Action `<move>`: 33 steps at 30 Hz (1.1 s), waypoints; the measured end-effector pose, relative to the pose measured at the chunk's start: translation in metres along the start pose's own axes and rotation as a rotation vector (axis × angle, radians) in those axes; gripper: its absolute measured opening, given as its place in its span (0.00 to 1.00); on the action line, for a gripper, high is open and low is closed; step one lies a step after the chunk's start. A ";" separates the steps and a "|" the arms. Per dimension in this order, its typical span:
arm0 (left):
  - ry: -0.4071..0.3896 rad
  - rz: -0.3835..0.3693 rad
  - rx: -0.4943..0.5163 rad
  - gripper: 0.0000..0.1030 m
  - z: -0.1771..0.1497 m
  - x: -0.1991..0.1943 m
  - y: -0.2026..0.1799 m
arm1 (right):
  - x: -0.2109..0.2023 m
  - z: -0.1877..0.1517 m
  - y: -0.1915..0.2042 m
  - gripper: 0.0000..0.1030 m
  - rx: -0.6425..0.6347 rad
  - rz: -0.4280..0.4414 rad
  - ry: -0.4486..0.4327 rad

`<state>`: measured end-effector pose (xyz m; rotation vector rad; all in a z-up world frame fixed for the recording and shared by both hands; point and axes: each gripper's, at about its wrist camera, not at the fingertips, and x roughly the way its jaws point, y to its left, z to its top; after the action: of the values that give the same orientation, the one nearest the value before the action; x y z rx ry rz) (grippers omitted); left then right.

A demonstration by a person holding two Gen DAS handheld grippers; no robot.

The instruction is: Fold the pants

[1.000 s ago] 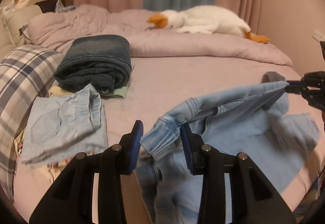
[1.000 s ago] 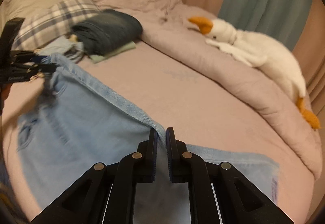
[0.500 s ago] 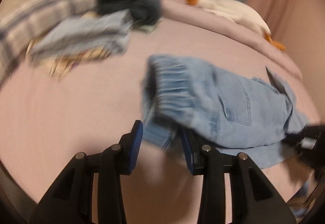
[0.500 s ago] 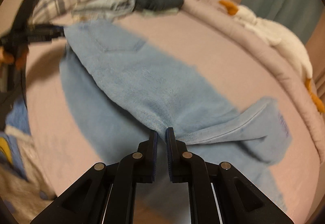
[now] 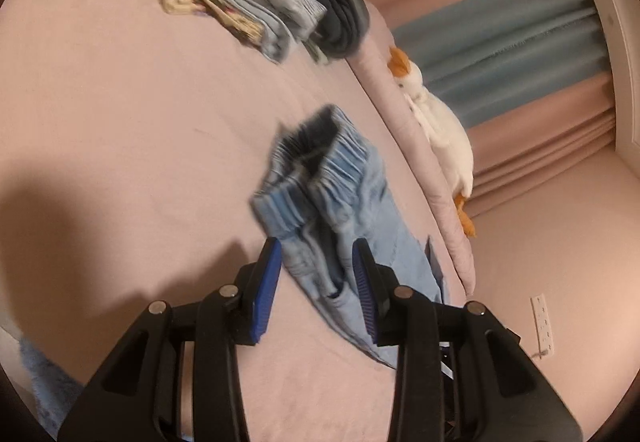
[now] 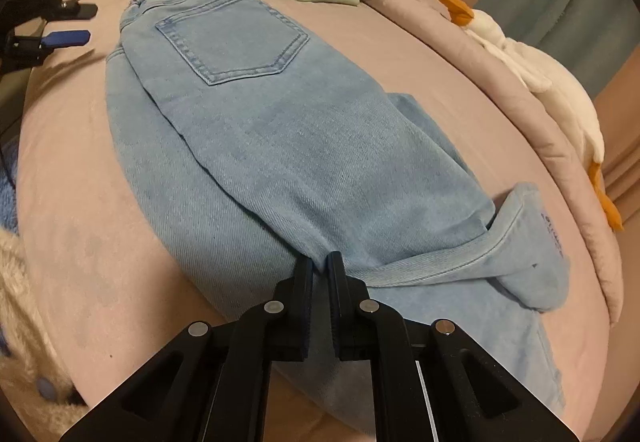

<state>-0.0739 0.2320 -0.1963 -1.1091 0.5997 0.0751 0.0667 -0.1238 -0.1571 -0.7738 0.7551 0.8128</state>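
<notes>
The jeans [image 6: 288,145] lie folded lengthwise mid-bed, right gripper [image 6: 319,270] clenched on the hem, left gripper [image 5: 316,274] released by the waistband [image 5: 312,177]; next, I judge, carry hem to waistband.

Matt twill denim pants [image 6: 280,145] (stitched pocket seams) lie on a smooth cloth bedsheet [image 6: 80,201].
</notes>
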 end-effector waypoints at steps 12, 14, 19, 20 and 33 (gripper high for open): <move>0.049 0.025 -0.048 0.34 0.019 0.046 -0.017 | -0.002 -0.003 0.003 0.09 0.016 0.001 -0.001; 0.061 0.085 -0.025 0.32 0.019 0.049 -0.025 | -0.001 -0.004 0.003 0.09 0.017 0.003 -0.001; 0.053 0.130 0.011 0.25 0.017 0.050 -0.031 | -0.002 -0.005 0.001 0.09 0.023 0.019 0.001; 0.054 0.132 0.001 0.22 0.018 0.051 -0.029 | -0.002 -0.005 0.000 0.09 0.023 0.020 0.002; 0.040 0.154 0.118 0.13 0.020 0.036 -0.037 | -0.052 -0.001 0.005 0.05 -0.068 -0.045 -0.077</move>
<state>-0.0221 0.2239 -0.1772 -0.9512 0.7163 0.1489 0.0382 -0.1398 -0.1166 -0.8133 0.6416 0.8266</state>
